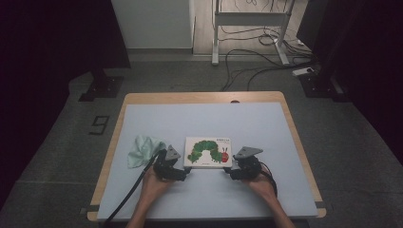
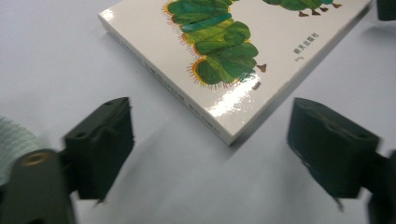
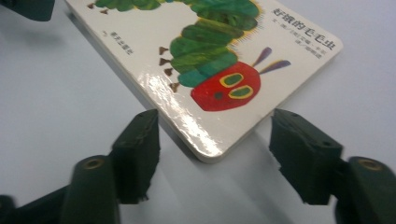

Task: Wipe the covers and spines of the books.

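Both tongs [image 2: 210,154] [image 3: 215,158] wide open, off book [image 1: 208,152]

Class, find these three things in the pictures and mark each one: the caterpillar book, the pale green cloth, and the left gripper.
caterpillar book [image 1: 207,152], high view, on the middle of its cover.
pale green cloth [image 1: 142,149], high view, on the middle of the crumpled fabric.
left gripper [image 2: 210,149], left gripper view, midway between its fingertips.

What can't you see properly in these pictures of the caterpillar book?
- Book: its back cover lies face down on the table, hidden.
- Small words on the cover: too tiny to read from the high view.
- Caterpillar's head: cut off by the top edge of the left gripper view.
- Green cloth: whether it is folded or crumpled cannot be told.
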A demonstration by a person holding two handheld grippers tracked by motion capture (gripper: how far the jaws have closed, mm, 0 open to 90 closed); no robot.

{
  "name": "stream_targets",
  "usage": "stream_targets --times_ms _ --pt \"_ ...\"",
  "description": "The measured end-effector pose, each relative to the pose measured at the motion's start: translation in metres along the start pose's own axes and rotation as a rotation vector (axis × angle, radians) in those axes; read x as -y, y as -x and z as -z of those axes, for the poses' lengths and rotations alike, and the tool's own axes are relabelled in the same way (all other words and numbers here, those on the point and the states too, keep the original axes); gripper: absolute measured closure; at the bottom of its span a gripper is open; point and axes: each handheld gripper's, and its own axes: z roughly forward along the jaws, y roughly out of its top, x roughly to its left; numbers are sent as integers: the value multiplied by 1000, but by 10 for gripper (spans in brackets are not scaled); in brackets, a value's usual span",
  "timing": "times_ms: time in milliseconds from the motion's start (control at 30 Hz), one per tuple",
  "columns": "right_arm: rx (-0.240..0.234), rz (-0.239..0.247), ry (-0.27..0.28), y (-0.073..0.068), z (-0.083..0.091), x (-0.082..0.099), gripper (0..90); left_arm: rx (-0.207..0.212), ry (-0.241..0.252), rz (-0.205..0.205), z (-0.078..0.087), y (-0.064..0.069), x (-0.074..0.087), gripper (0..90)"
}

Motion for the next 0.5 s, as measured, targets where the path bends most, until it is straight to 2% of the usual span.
stream_targets --times_ms 167,333,433,500 --pt "0 5 4 -2 8 -3 171 23 -17 6 11 1 2 4" --pt "-7 4 20 -3 23 -5 111 13 17 -17 29 4 5 0" --pt "2 23 12 -3 31 -5 16 18 35 -28 40 5 8 0" --pt "1 24 10 -3 37 -4 0 16 32 -37 46 6 10 0"
